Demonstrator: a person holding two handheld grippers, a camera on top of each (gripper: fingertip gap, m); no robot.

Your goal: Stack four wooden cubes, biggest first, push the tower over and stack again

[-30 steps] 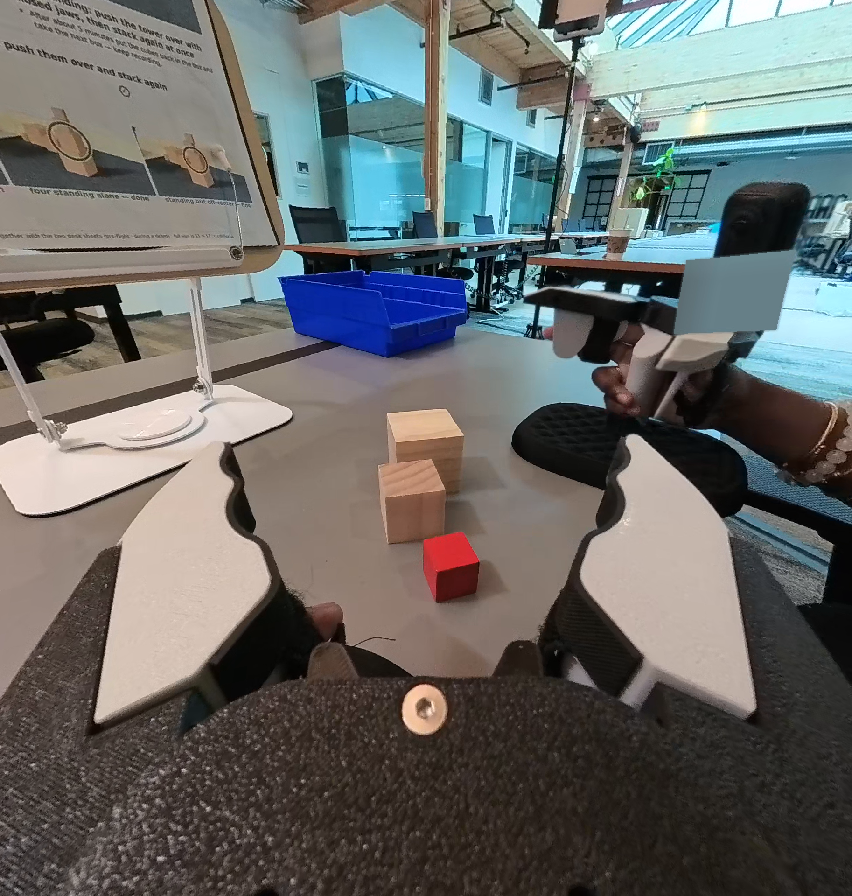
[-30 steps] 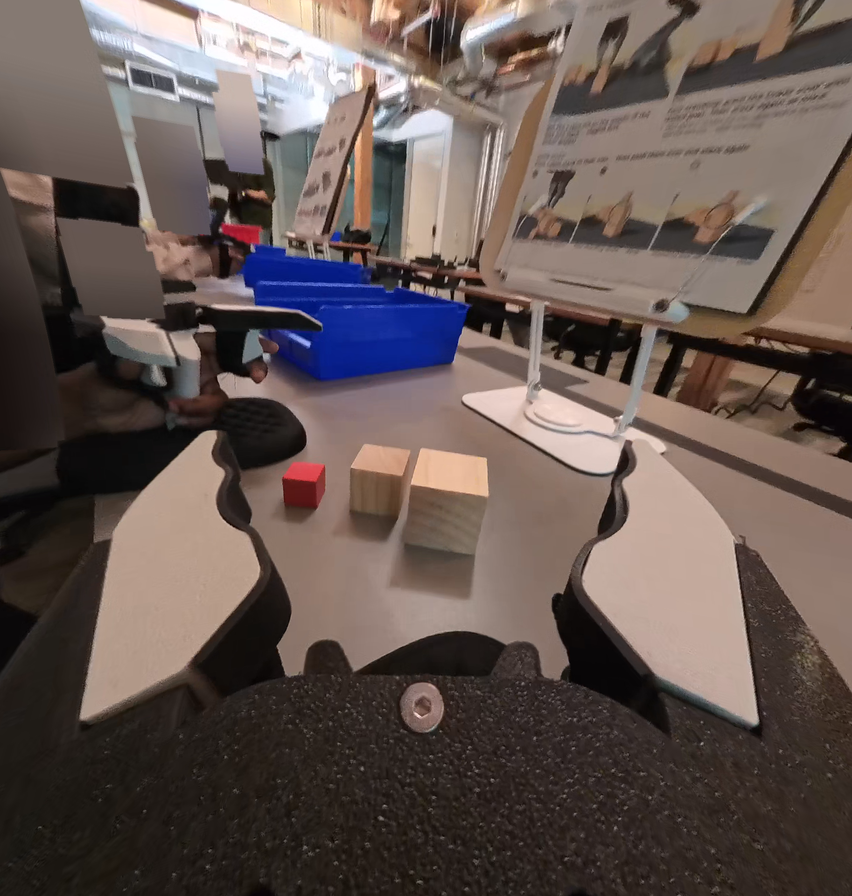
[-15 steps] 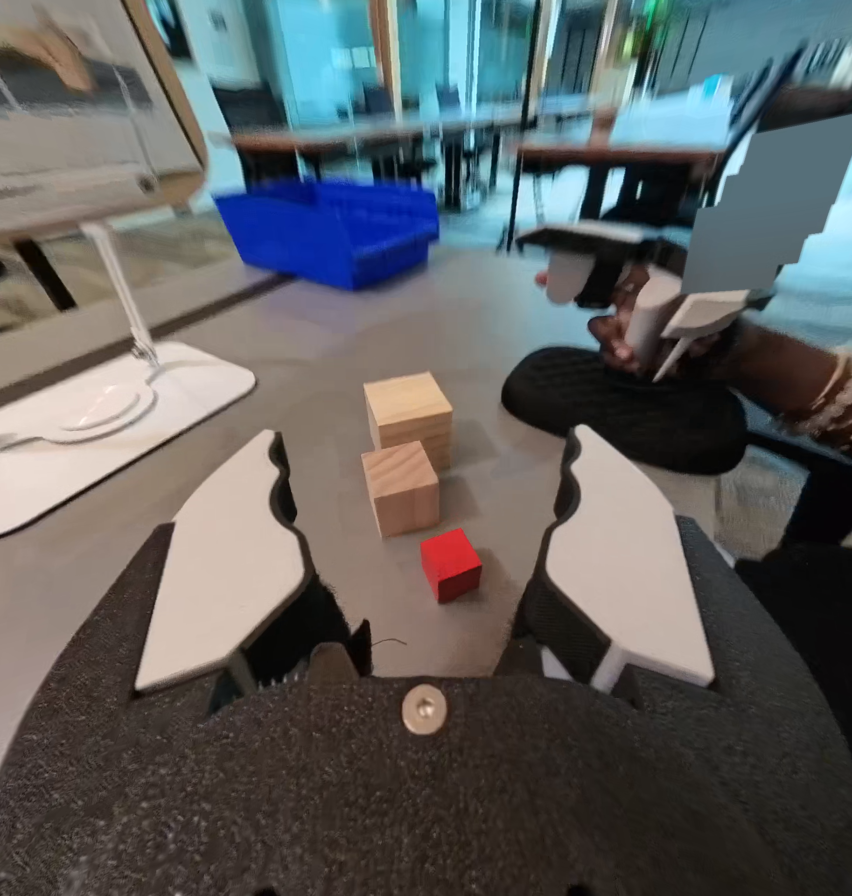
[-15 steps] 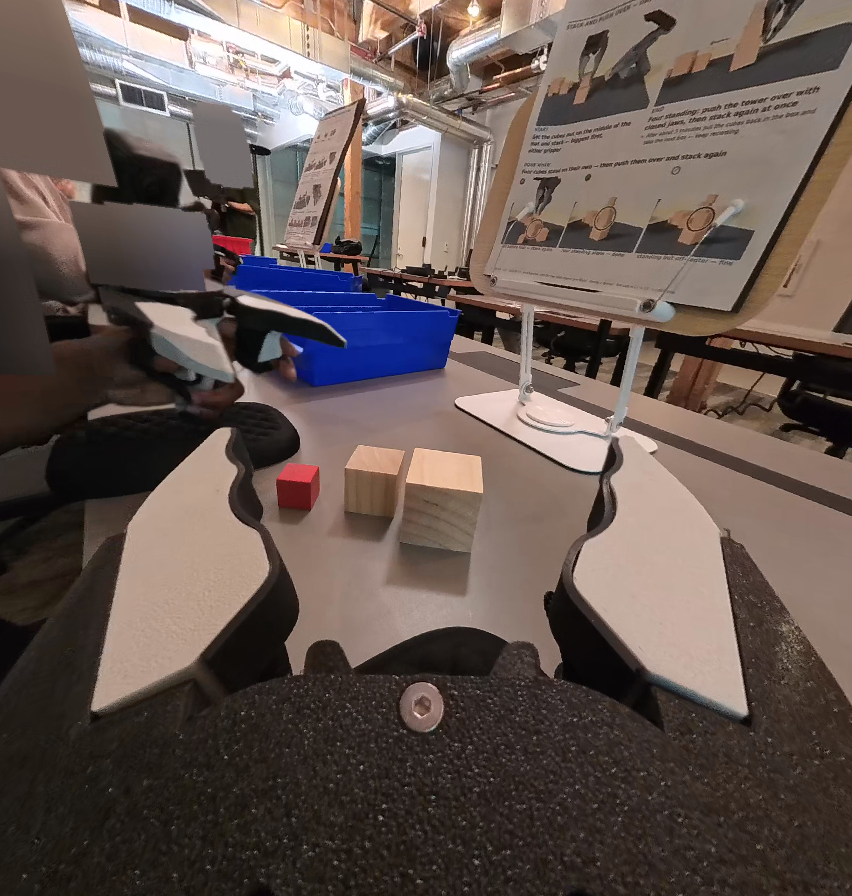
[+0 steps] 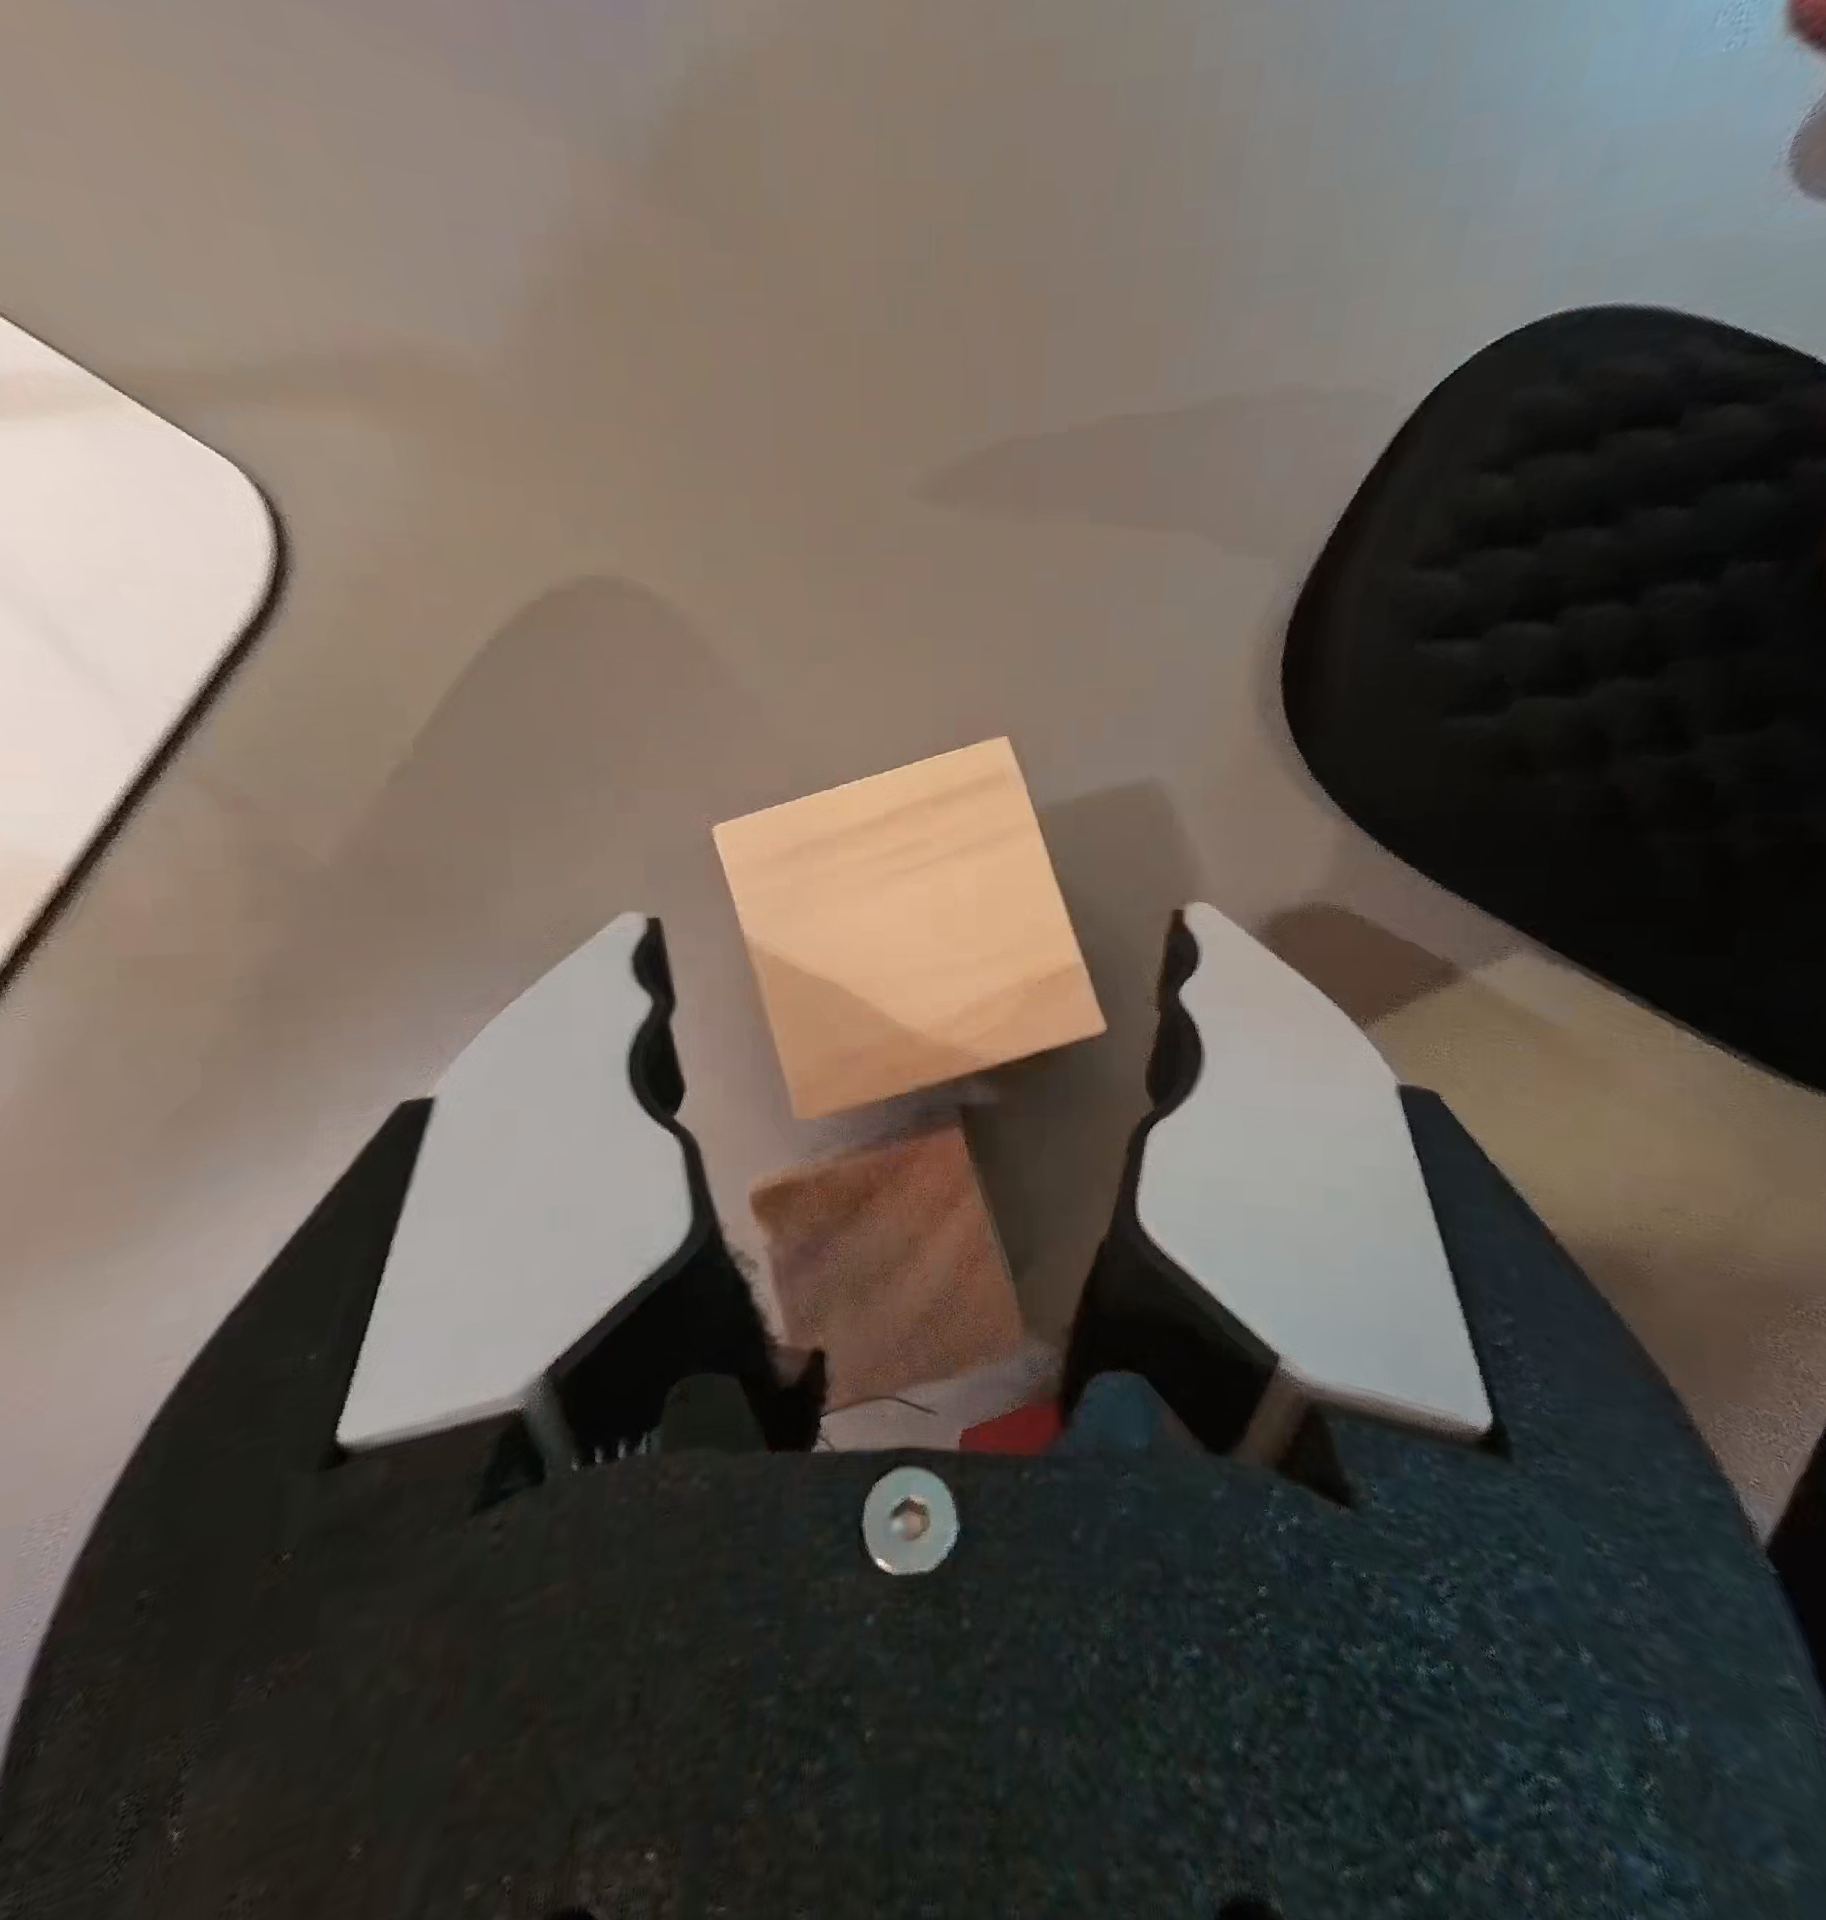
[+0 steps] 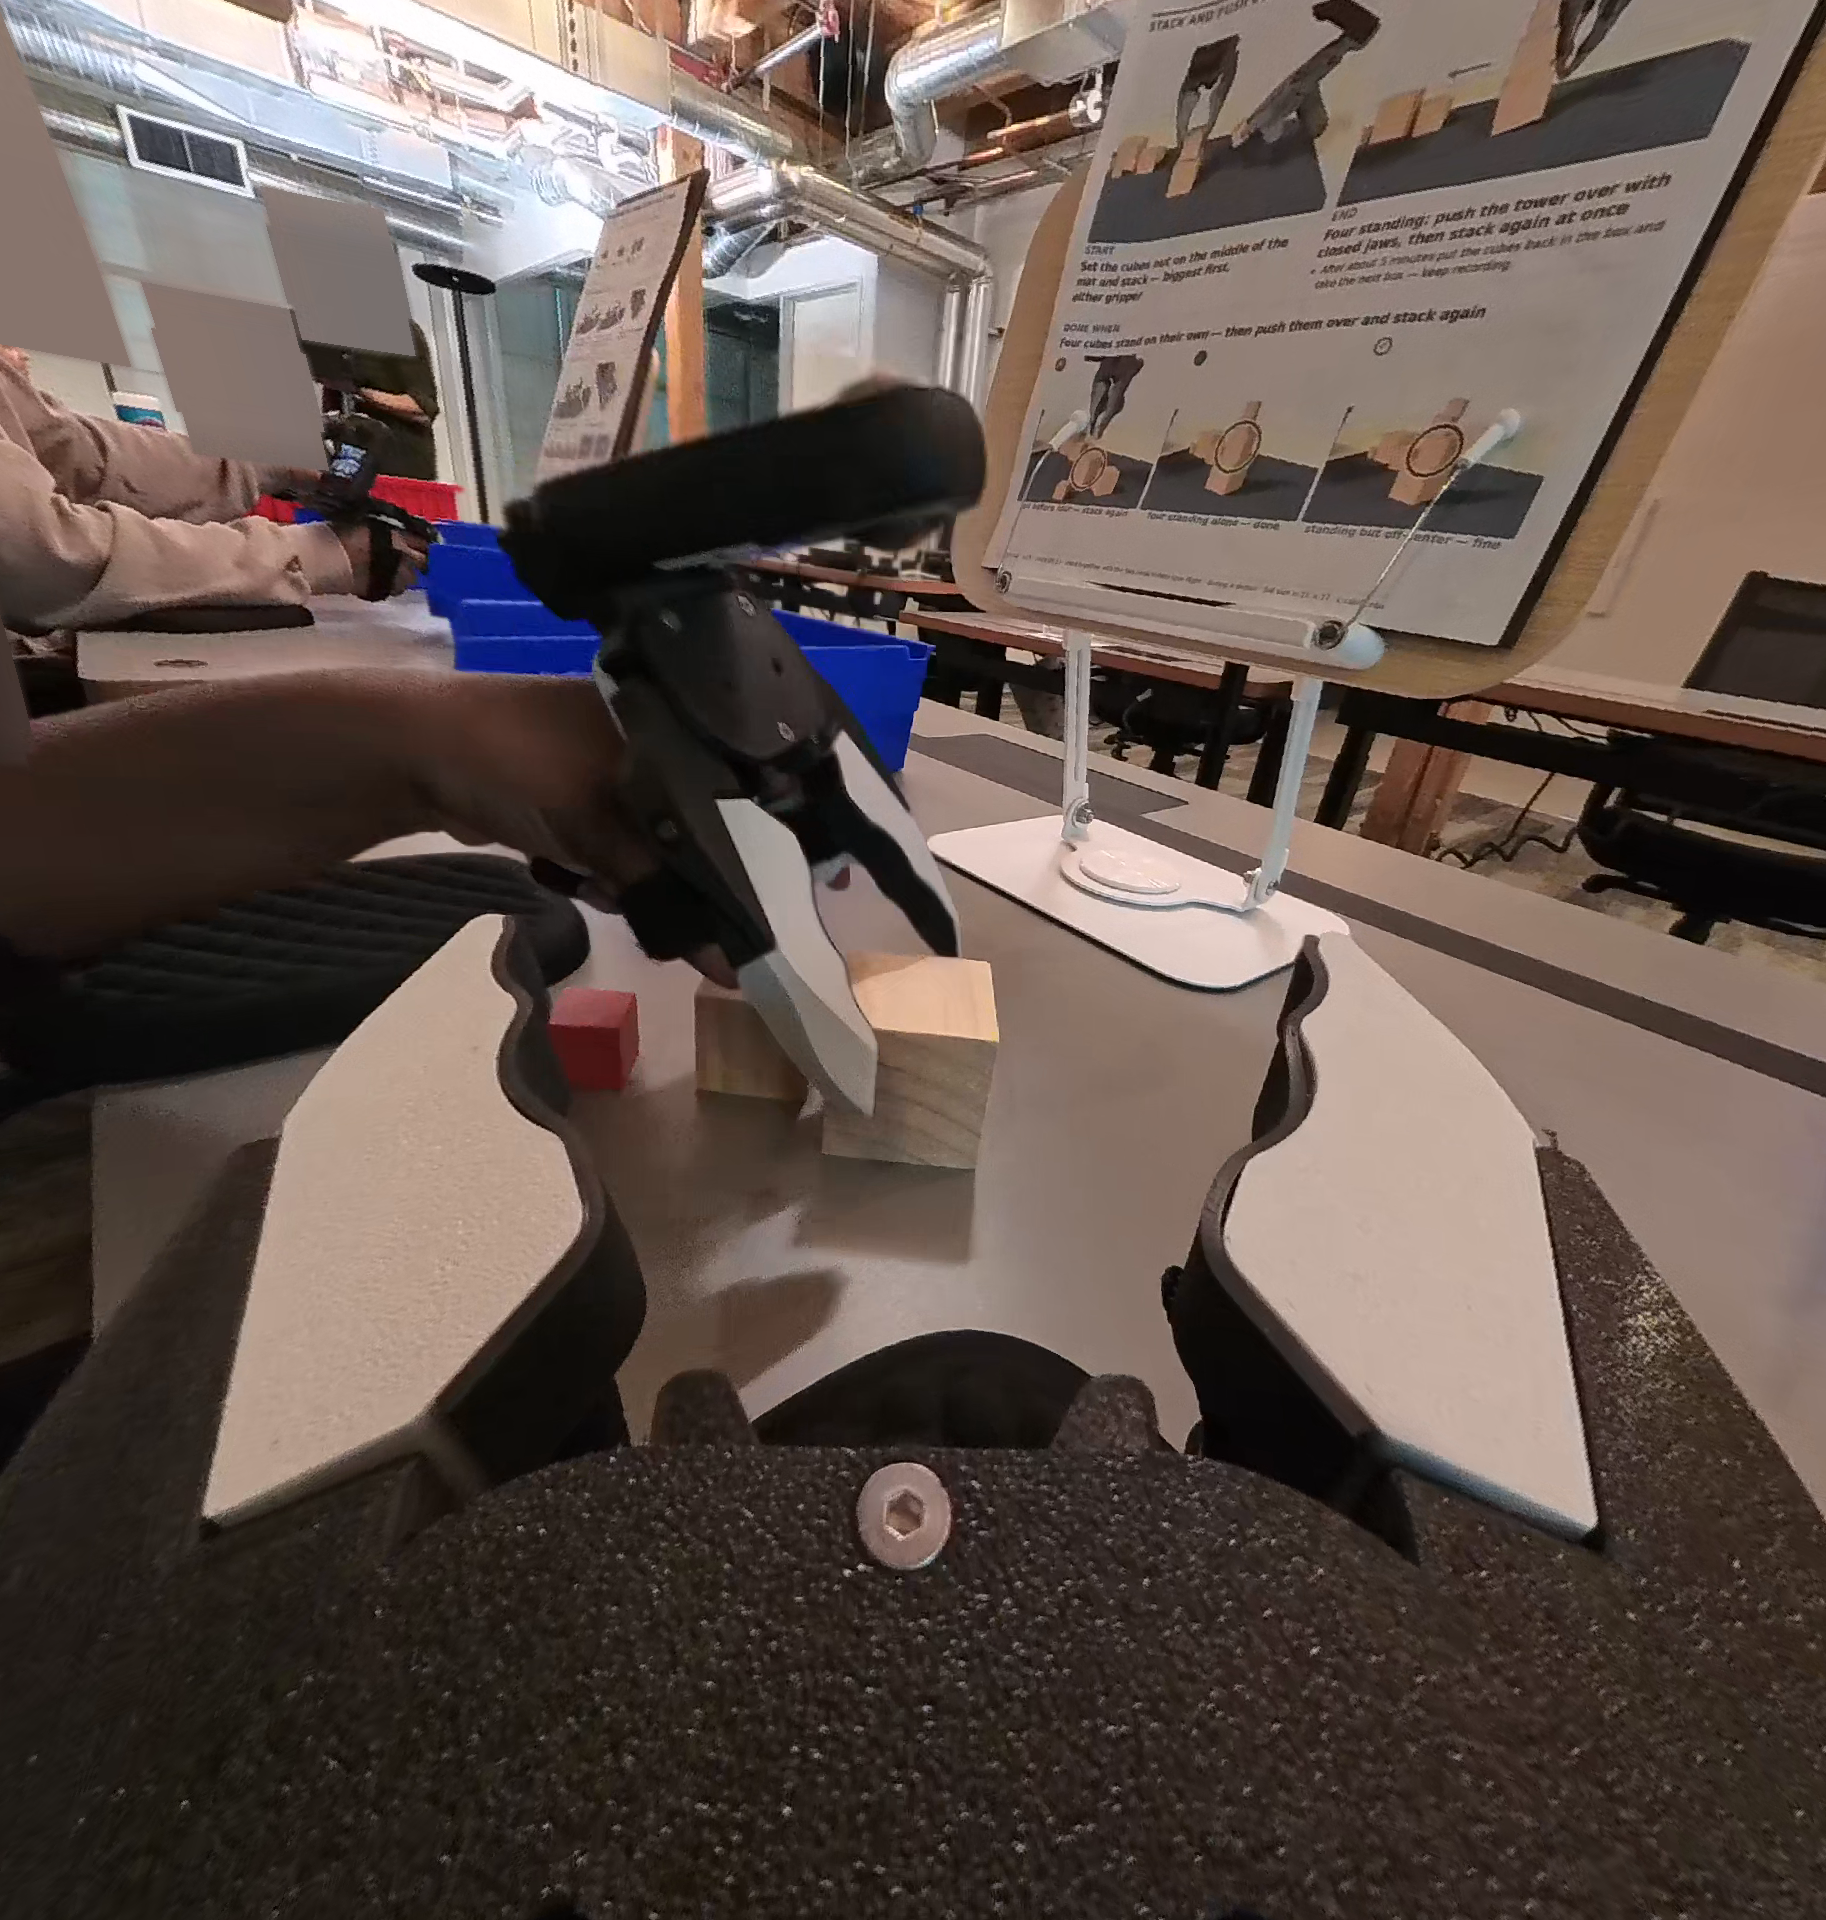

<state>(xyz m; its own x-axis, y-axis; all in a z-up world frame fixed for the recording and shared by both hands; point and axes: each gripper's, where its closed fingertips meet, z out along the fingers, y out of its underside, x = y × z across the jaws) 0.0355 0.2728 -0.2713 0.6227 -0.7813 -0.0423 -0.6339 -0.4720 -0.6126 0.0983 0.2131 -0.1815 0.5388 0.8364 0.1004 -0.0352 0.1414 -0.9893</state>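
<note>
Daylight is falling across an open workshop: silver ducts [image 6: 919, 94] are running under exposed ceiling beams, long desks [image 6: 1408, 686] and black chairs [image 6: 1719, 842] are standing far right.

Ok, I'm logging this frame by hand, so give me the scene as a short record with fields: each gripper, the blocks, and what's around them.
left gripper: open, pointed down, fingers straddling the large wooden cube with gaps either side
right gripper: open, holding nothing, low over the table
blocks in a row: large wooden cube, small wooden cube, red cube
beside the blocks: black pad, white stand base
behind: blue bin, instruction board
</note>
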